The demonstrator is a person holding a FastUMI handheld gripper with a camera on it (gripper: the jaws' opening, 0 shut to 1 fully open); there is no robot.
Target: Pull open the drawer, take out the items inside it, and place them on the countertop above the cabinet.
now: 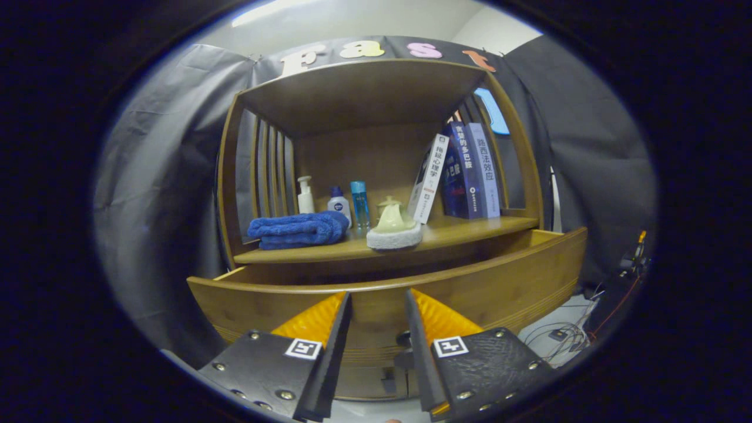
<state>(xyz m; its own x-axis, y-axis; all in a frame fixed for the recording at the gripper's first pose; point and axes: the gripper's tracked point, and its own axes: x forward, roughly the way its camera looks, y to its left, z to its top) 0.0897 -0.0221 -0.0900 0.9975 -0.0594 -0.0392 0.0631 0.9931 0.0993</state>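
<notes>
Cabinet (376, 176) of wood with its drawer (470, 282) pulled out toward the gripper (378, 308); opening judged done, unloading left, drawer contents hidden behind its front panel; table (470, 226) above carries blue towel (299, 229), three bottles (339, 202), a pale pot on a sponge (393, 235), three books (464, 170); book spines bear Chinese titles, not read off; bottle labels too small to read; gripper fingers spread apart, holding nothing, drawer knob (403, 338) between them.

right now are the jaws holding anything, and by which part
Nothing is held. The gripper is open, its jaws apart on either side of the small dark knob on the pulled-out drawer, not closed on it.
</notes>
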